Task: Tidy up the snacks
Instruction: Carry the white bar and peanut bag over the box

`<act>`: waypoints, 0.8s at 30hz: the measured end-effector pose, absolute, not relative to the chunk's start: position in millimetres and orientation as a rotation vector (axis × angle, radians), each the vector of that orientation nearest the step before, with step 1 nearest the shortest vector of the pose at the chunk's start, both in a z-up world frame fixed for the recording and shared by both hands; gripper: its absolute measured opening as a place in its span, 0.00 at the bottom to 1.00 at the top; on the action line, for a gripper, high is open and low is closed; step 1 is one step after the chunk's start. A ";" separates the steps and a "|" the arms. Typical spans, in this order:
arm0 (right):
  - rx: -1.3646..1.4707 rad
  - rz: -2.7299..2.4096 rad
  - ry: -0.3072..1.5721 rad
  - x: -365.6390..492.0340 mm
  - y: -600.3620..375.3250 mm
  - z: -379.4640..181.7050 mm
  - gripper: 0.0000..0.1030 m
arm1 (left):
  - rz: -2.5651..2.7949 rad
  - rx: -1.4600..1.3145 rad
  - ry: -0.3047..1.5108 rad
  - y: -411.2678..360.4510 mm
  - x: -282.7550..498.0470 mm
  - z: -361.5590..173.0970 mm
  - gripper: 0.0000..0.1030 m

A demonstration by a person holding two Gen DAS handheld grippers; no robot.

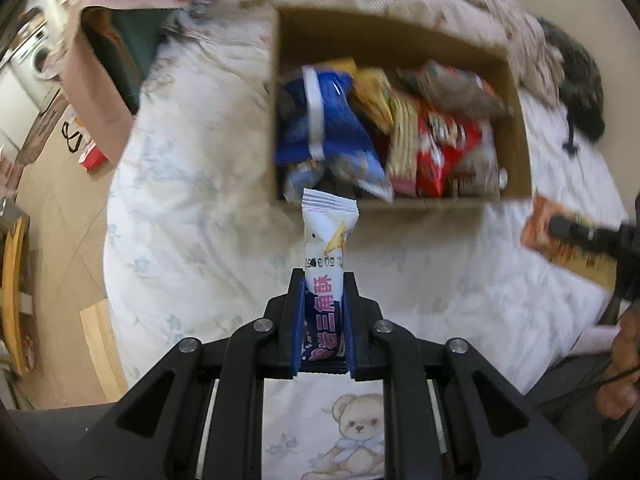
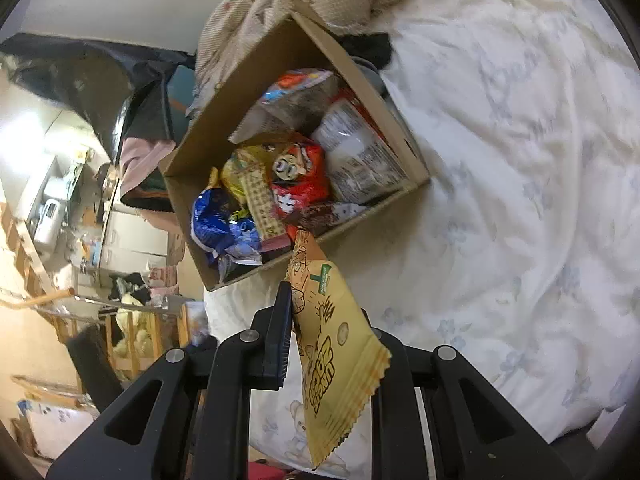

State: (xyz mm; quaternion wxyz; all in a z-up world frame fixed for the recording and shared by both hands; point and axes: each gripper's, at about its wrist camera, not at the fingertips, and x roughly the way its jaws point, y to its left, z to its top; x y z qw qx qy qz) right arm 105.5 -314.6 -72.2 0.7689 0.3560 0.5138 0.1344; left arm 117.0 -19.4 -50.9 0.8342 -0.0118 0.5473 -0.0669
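Snack box sits on the bed while the left gripper pinches a white packet and the right gripper a tan packet.

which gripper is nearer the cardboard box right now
Right, narrowly. The right gripper holds its yellow packet's tip at the cardboard box rim; the left gripper, gripping a white packet, sits slightly farther back.

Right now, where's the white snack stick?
The white snack stick is clamped upright in the left gripper at the centre of the left wrist view, above the bedsheet, its top just short of the cardboard box.
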 end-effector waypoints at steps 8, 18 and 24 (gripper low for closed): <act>0.563 0.295 1.016 111.4 -301.4 -32.1 0.18 | -0.150 -0.051 1.068 -10.6 132.0 -18.5 0.13; 0.537 0.318 0.951 131.3 -294.8 -11.2 0.18 | -0.155 -0.082 0.974 -4.3 155.6 -3.8 0.13; 0.553 0.325 0.918 160.1 -298.3 -4.9 0.18 | -0.170 -0.097 0.960 -10.1 180.7 0.3 0.13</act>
